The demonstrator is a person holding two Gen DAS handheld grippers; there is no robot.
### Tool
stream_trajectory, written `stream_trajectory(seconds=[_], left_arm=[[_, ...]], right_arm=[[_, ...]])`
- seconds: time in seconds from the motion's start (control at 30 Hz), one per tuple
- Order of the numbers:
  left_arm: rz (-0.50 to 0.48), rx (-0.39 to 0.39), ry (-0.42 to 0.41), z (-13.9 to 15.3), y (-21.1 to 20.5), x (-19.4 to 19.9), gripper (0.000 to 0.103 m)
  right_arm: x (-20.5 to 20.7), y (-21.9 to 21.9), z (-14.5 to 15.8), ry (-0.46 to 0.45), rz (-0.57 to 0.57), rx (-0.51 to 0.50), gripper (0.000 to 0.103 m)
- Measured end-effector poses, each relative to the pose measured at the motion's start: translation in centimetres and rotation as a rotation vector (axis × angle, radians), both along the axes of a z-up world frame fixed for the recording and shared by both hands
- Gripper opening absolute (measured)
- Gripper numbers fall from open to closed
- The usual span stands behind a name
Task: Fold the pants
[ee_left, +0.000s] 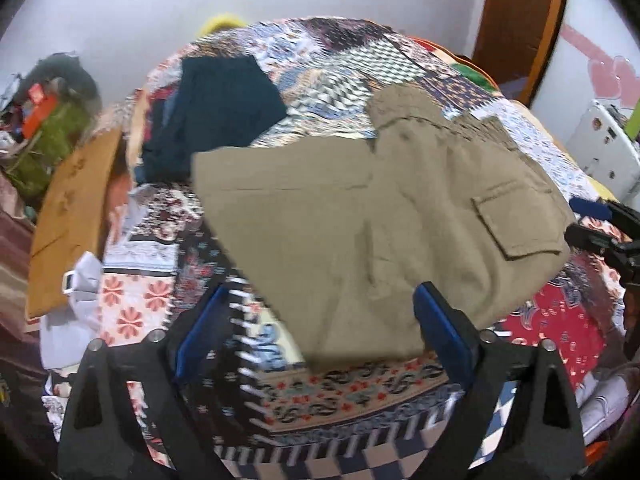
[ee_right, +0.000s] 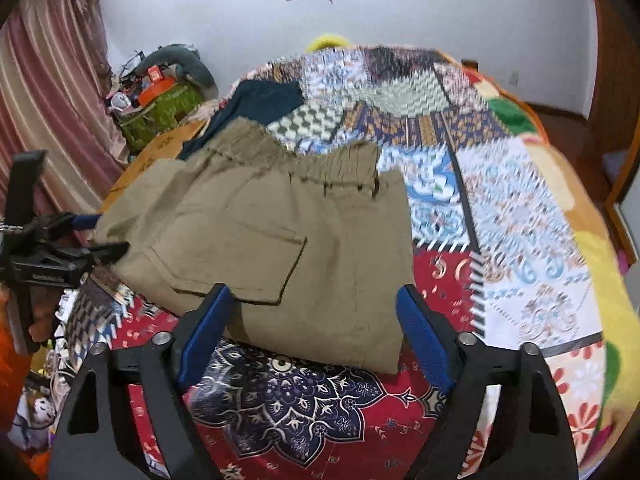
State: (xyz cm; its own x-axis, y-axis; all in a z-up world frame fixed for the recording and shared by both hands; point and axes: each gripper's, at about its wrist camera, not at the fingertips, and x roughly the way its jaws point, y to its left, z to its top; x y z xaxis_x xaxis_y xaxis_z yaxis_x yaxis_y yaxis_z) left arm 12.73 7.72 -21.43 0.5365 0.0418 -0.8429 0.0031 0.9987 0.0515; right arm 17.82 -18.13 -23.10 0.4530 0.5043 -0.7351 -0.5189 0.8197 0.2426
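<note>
Here, folded khaki cargo pants point(ee_right: 280, 240) lie on the patchwork quilt point(ee_right: 520, 208) at twelve o'clock from both the left gripper point(ee_left: 320, 320) and right gripper point(ee_right: 312, 312), jaws spread, holding nothing.

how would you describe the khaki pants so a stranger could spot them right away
Start at the bed covered by the colourful patchwork quilt. In its middle lie the folded khaki cotton pants, with a dark teal folded garment behind them. Only the khaki ones have a flapped cargo pocket on top.
</note>
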Motion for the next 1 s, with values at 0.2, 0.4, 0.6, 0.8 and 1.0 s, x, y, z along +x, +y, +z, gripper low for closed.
stream_trajectory(seconds=[0.2,0.4,0.6,0.8,1.0], left_arm=[[0.094,0.044,0.002,-0.5,4.3,-1.3,0.090],[0.158,0.123,0.028,-0.4,6.9,-2.1,0.083],[0.102,0.019,-0.089,4.1,5.8,-0.8,0.083],[-0.030,-0.114,-0.134,6.2,1.7,3.4,0.084],[-0.131,-0.116,-0.093,4.4,-2.0,7.6,0.083]], right_arm=[[-0.4,-0.1,-0.6,0.005,0.017,-0.001,0.076],[-0.4,-0.3,0.1,-0.002,0.026,-0.020,0.075],[0.6,-0.8,2.8,-0.044,0.011,0.037,0.075],[2.4,0.6,5.1,-0.106,0.042,0.071,0.075],[4.2,2.8,4.8,-0.109,0.108,0.090,0.073]])
